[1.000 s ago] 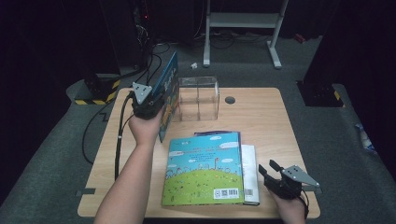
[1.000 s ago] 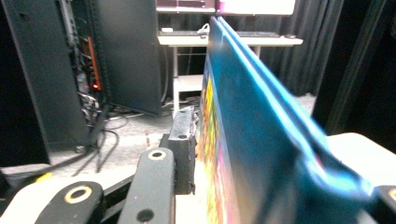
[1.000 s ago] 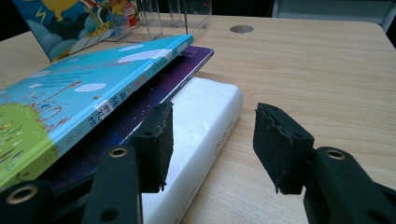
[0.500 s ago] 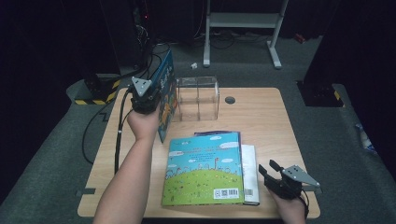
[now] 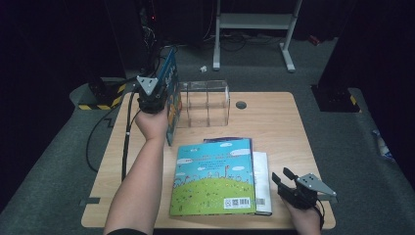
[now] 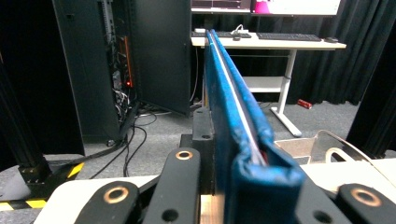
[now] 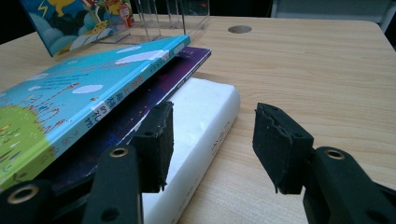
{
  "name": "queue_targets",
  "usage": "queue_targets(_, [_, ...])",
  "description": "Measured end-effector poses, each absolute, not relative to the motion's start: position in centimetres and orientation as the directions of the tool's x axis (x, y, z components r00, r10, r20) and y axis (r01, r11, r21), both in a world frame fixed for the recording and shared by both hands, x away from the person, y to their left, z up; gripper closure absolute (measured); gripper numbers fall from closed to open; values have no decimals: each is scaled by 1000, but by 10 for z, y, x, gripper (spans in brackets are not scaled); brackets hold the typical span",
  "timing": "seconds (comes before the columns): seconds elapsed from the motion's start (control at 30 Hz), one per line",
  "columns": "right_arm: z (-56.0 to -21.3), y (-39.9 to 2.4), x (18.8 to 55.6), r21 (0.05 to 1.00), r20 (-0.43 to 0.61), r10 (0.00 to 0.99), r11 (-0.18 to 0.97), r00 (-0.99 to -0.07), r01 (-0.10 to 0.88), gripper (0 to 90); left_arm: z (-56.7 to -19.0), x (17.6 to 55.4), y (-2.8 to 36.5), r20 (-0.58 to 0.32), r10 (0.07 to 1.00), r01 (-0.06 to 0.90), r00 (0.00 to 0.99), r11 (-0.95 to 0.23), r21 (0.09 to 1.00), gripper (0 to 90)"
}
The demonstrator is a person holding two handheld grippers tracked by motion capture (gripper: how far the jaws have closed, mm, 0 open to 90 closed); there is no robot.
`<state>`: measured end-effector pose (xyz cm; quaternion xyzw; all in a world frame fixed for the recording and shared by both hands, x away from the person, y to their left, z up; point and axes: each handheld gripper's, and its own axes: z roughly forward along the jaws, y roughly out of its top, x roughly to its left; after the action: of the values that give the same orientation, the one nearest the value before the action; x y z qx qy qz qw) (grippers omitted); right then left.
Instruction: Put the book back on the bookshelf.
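Wooden table [image 5: 274, 122]: my left gripper [image 5: 155, 98] clamps the blue picture book [image 5: 171, 93] upright beside the clear rack [image 5: 205, 103]; my right gripper [image 7: 210, 140] gapes, holding nothing, by the white book [image 7: 201, 140].

Thin blue book [image 5: 171, 95], cartoon cover, standing upright on edge at table's left rear, just beside clear rack [image 5: 204, 103].

A white desk [image 5: 254, 19] stands beyond the table [image 5: 274, 122].
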<state>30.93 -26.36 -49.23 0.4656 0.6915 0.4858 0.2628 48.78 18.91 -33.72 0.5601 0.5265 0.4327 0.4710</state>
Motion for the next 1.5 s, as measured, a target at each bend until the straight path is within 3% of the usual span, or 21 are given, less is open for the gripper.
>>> queue_targets(0.67, [-497, -263, 310, 907, 103, 902, 88, -420, 413, 483, -343, 500, 194, -36, 999, 144, 35, 31, 989, 832])
queue_targets(1.5, [-497, -259, 309, 906, 92, 899, 102, -428, 410, 481, -356, 492, 205, -4, 997, 133, 77, -7, 991, 779])
